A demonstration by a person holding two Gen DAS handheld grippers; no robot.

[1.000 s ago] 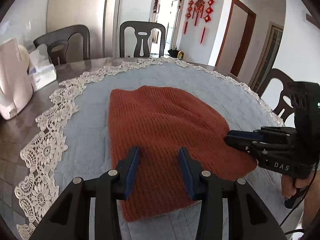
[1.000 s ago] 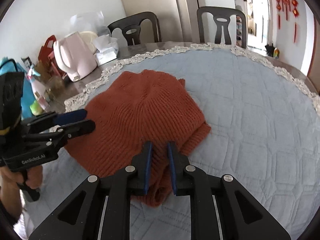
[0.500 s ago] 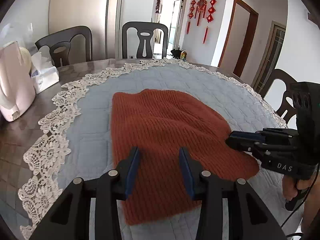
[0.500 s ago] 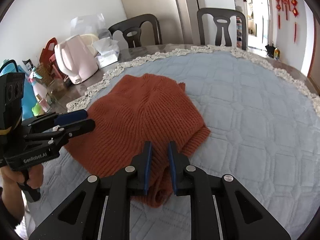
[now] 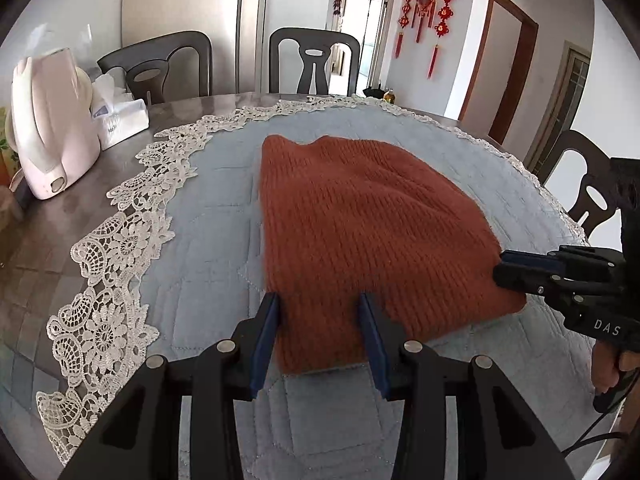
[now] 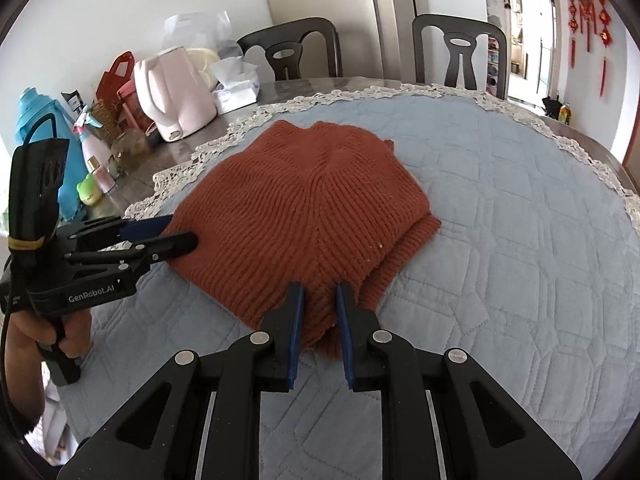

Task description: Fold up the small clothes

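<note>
A rust-orange knitted garment (image 5: pixel 360 224) lies folded on the blue quilted mat (image 5: pixel 208 248); it also shows in the right wrist view (image 6: pixel 304 200). My left gripper (image 5: pixel 320 312) is open, its jaws straddling the garment's near edge. My right gripper (image 6: pixel 319 300) has its jaws narrowly apart around a fold of the garment's near corner. Each gripper shows in the other's view: the right one (image 5: pixel 520 272) at the garment's right edge, the left one (image 6: pixel 176 232) at its left edge.
A pink kettle (image 5: pixel 52 128) and a tissue box (image 5: pixel 120 116) stand on the dark table at the left. Bottles and a blue flask (image 6: pixel 36 120) crowd that side. Dark chairs (image 5: pixel 316 60) ring the table. The mat has a lace border (image 5: pixel 120 248).
Both grippers have drawn back a little toward the near edge of the garment. The right jaws have opened slightly. The garment lies as before.
</note>
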